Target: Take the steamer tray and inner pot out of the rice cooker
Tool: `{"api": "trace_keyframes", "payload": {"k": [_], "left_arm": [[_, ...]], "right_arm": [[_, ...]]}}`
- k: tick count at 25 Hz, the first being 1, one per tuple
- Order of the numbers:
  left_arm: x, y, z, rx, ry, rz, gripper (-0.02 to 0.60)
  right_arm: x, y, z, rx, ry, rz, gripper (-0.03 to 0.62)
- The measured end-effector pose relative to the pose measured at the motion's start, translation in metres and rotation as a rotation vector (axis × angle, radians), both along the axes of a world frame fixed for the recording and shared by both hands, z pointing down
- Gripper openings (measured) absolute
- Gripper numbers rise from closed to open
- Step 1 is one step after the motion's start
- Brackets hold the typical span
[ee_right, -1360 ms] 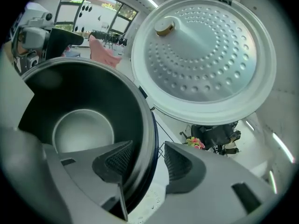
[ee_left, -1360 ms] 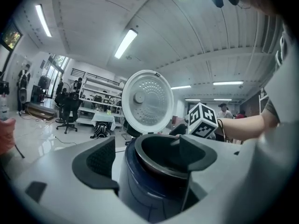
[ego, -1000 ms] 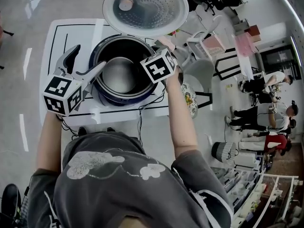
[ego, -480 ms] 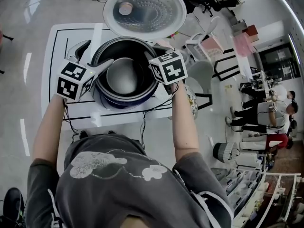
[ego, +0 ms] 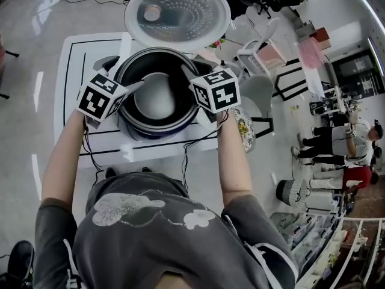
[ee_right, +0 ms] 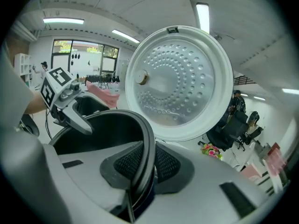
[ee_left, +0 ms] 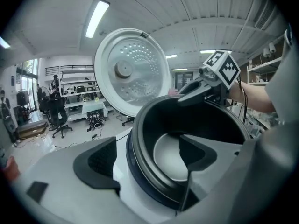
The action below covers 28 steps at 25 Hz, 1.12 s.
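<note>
On white table (ego: pixel 71 62), we logged rice cooker (ego: pixel 157 132), lid (ego: pixel 177 12) raised, inner pot (ego: pixel 157 95) inside it. Right gripper (ee_right: pixel 144 164) jaws closing, pads gripping pot rim. Left gripper (ee_left: pixel 148 160) jaws released, straddling opposite rim.

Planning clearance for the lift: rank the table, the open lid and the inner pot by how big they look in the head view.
Largest: table.
Next, unranked: open lid and inner pot look about alike; the raised lid sits nearer the camera.

An open lab or office hall: ceiling strip lights (ee_left: pixel 96 17), rolling office chairs (ee_left: pixel 60 118), metal shelving (ee_left: pixel 74 78).
</note>
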<state>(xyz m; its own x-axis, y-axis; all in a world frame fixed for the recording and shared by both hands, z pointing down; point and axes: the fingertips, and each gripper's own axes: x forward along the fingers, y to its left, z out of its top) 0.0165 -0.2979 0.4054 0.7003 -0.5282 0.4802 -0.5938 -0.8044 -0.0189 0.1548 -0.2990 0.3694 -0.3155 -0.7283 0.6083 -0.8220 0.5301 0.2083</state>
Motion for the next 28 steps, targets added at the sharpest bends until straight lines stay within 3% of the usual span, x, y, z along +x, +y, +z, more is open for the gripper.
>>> {"api": "trace_keyframes", "payload": {"k": [4, 15, 16, 18, 21, 25, 28], "left_arm": [[0.001, 0.001, 0.008, -0.008, -0.074, -0.001, 0.422], [-0.002, 0.001, 0.008, -0.033, -0.108, -0.081, 0.413], [-0.001, 0.003, 0.009, -0.044, -0.113, -0.089, 0.364], [-0.001, 0.005, 0.009, -0.054, -0.124, -0.120, 0.184], [-0.003, 0.004, 0.007, -0.054, -0.135, -0.179, 0.151], [-0.006, -0.002, -0.004, -0.076, -0.085, -0.267, 0.078], [-0.011, -0.001, -0.023, -0.061, -0.057, -0.294, 0.064]], "right_arm": [[-0.004, 0.001, -0.017, 0.023, -0.047, -0.023, 0.084], [-0.006, 0.000, -0.032, 0.018, -0.217, -0.072, 0.080], [-0.006, -0.001, -0.033, 0.020, -0.219, -0.079, 0.080], [-0.007, -0.001, -0.034, 0.022, -0.221, -0.088, 0.080], [-0.007, 0.000, -0.036, 0.029, -0.233, -0.100, 0.080], [-0.008, 0.001, -0.048, 0.063, -0.269, -0.121, 0.078], [-0.011, 0.002, -0.062, 0.104, -0.280, -0.145, 0.078]]}}
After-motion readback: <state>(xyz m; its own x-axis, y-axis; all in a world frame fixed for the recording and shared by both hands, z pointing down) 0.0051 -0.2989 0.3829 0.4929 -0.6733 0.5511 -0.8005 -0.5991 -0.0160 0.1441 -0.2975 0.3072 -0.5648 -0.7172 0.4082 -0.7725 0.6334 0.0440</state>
